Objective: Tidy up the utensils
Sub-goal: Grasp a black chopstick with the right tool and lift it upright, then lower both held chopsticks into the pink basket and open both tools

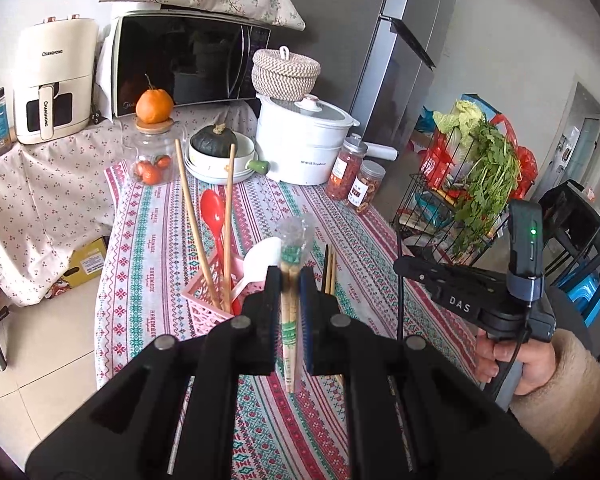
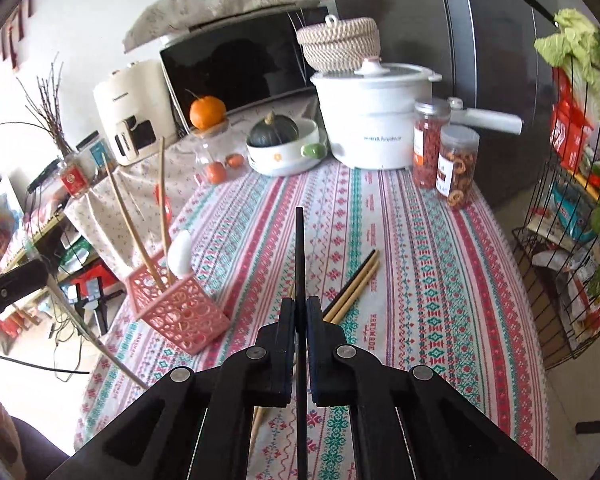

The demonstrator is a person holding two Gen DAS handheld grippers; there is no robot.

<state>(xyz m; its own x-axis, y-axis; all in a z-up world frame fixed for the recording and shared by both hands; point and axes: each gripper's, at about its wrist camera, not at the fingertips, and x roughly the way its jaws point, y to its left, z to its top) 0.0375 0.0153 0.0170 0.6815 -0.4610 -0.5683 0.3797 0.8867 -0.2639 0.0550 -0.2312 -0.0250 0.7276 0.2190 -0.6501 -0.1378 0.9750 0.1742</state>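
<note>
My left gripper is shut on a plastic-wrapped pair of disposable chopsticks, held upright above the table, just right of the pink utensil basket. The basket holds long wooden chopsticks, a red spoon and a white spoon. My right gripper is shut on a single black chopstick, held above the table. Loose chopsticks lie on the tablecloth just right of it. The basket stands to its left.
At the table's back stand a glass jar of oranges, a bowl with a squash, a white cooker and two snack jars. A wire rack of vegetables stands off the right edge. The microwave is behind.
</note>
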